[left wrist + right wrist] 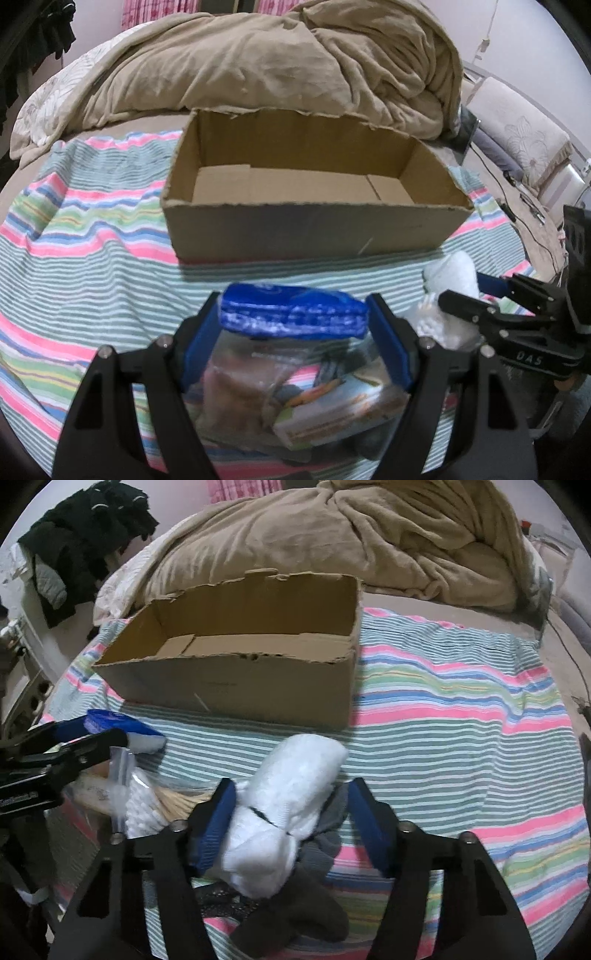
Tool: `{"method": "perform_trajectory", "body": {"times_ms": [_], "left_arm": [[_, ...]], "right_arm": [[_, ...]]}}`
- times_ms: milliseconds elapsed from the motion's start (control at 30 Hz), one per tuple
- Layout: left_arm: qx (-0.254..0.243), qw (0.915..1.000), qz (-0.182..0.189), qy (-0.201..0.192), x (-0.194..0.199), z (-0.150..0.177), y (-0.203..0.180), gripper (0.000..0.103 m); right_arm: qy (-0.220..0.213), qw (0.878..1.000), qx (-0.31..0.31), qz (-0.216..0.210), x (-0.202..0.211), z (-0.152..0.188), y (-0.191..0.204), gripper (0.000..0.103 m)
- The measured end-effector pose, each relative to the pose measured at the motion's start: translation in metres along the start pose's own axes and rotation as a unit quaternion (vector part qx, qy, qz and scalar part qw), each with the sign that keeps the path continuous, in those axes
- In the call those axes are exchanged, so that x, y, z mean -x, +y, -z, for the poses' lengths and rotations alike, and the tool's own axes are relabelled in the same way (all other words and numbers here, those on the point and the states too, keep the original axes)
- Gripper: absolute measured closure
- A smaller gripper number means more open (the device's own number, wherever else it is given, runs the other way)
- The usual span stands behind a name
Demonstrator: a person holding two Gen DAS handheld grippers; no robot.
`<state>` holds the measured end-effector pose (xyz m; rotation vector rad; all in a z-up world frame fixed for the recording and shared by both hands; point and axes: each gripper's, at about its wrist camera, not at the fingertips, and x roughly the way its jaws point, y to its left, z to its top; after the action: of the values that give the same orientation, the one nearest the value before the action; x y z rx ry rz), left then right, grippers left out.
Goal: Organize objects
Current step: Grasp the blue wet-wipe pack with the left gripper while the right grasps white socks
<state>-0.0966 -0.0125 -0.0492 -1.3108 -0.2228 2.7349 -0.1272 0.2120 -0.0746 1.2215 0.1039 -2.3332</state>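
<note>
Between right gripper (291, 816) pads we see white sock roll (291, 794), long axis pointing toward cardboard box (240, 690); jaws half-closed, contact unclear. Left gripper (295, 317) clamps blue-topped bag (291, 314).

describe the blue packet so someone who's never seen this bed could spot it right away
On the striped sheet, find the open cardboard box. In front of its near wall the blue packet sits between the left gripper's fingers. It is the only solid blue bundle; beside it lies a white sock roll.
</note>
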Motion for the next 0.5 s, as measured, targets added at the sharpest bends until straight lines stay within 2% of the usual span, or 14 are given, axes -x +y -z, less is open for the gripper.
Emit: {"method": "perform_trajectory", "body": {"times_ms": [67,167,300,500], "left_arm": [[-0.005,1.0000,-0.001,-0.001,-0.002,0.000,-0.002,0.025],[-0.004,1.0000,0.002,0.007,-0.008,0.002,0.000,0.026],[-0.007,1.0000,0.005,0.003,-0.005,0.005,0.000,0.030],[-0.005,0.9998,0.014,-0.013,0.010,0.008,-0.002,0.031]], "right_arm": [[-0.002,1.000,0.003,-0.004,0.001,0.000,0.000,0.047],[-0.010,1.000,0.004,-0.012,0.006,-0.001,-0.001,0.059],[-0.021,1.000,0.008,-0.012,0.014,-0.001,0.000,0.067],[-0.051,0.999,-0.003,-0.009,0.035,-0.005,-0.008,0.071]]}}
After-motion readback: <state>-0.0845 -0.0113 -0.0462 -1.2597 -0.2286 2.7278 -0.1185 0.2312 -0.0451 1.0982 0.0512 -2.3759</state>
